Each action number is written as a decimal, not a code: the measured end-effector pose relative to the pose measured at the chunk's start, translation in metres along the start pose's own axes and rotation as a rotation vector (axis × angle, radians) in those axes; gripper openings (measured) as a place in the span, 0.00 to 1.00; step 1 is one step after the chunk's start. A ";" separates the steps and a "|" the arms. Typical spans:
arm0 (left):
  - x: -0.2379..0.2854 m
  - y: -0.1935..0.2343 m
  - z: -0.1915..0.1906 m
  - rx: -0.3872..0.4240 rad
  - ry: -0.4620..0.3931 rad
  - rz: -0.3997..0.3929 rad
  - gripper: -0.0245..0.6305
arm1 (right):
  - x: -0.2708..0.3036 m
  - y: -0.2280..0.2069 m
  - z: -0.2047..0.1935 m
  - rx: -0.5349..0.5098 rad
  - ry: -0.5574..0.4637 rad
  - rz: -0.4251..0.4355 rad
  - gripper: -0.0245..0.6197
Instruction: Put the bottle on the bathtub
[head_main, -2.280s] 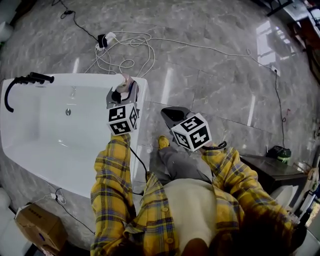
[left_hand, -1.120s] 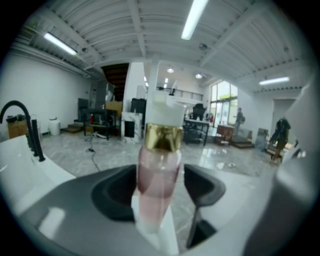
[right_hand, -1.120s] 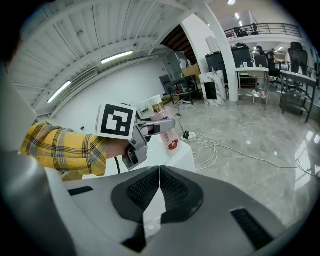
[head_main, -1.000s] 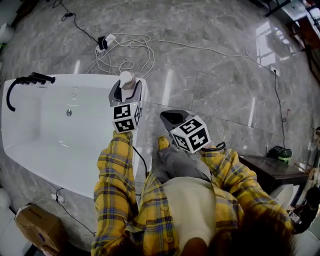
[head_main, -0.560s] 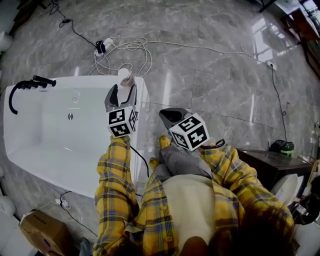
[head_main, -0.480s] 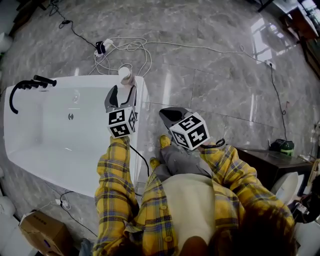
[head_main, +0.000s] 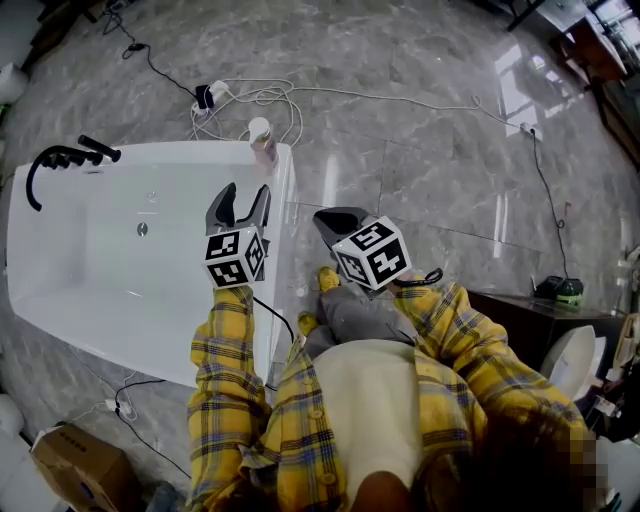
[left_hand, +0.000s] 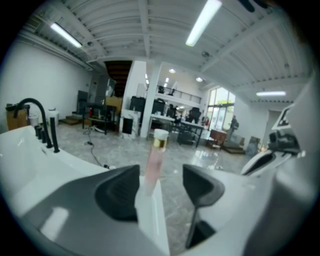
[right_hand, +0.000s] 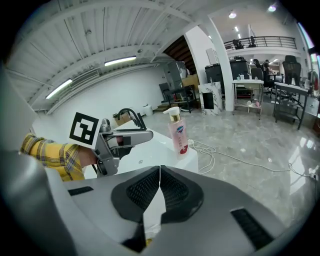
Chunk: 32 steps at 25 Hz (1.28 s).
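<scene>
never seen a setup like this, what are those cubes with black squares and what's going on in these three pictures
No robot here: a person holds a two-jaw gripper in each hand, and the marker cubes are part of those grippers. The overhead picture comes from a camera on the person's head; the other two come from cameras riding on each gripper, looking along its jaws. Below is a white bathtub with a black faucet, on a marble floor with cables. A pink pump bottle stands upright on the tub's corner rim. The left gripper is open, near the bottle but not touching it. The right gripper is shut and empty.
</scene>
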<state>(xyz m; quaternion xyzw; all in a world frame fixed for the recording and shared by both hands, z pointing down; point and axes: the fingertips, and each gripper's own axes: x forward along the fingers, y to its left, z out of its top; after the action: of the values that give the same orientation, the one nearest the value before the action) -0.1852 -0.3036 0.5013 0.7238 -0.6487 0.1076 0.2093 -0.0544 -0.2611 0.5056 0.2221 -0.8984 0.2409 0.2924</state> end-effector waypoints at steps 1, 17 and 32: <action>-0.007 -0.001 0.000 -0.013 -0.003 -0.003 0.45 | -0.001 0.003 0.000 -0.005 -0.002 0.000 0.06; -0.134 0.001 0.012 -0.296 -0.153 0.027 0.29 | -0.024 0.051 -0.001 -0.058 -0.036 0.000 0.06; -0.210 -0.021 -0.018 -0.400 -0.085 -0.021 0.05 | -0.034 0.094 -0.006 -0.092 -0.044 0.000 0.06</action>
<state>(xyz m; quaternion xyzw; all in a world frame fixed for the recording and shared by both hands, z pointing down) -0.1910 -0.1059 0.4244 0.6783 -0.6578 -0.0562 0.3224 -0.0782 -0.1749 0.4600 0.2137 -0.9148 0.1943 0.2825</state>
